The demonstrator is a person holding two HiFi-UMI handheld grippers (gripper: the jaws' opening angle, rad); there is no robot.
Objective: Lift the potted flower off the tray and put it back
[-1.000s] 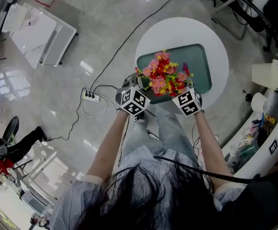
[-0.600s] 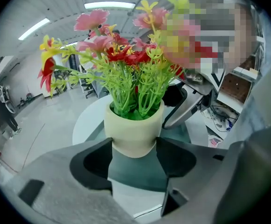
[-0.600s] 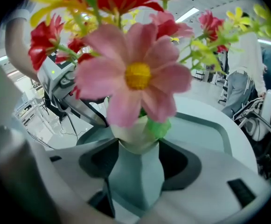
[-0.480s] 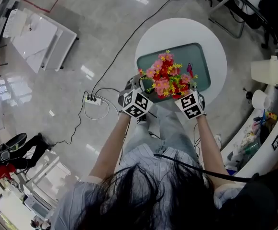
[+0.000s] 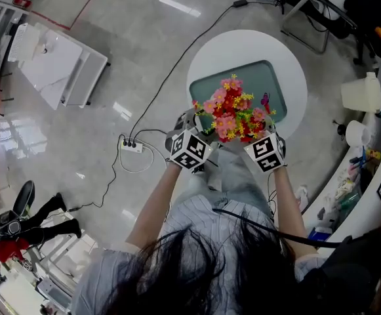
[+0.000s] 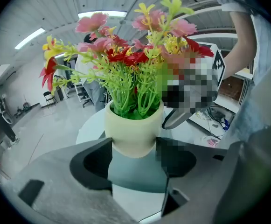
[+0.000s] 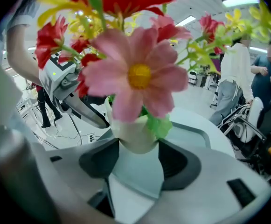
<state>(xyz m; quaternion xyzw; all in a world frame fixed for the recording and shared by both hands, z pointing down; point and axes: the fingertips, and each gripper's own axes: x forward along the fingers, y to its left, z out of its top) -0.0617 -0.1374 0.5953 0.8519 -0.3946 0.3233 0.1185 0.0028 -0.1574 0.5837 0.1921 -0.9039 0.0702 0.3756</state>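
cream potted flower [image 6: 131, 124] clamped between left tongs [image 6: 134, 144], right tongs [image 7: 138, 146]

- Your head camera looks steeply down on the round table [image 5: 242, 44] from above.
- Your two gripper cameras face each other, both close on the potted flower [image 6: 133, 129].

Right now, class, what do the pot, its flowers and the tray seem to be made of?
The pot: matte cream, smooth and even, likely plastic or unglazed ceramic. The flowers: artificial, judging by glossy, uniform green stems; probably plastic. The tray: grey-green with a moulded, rounded rim, probably plastic.
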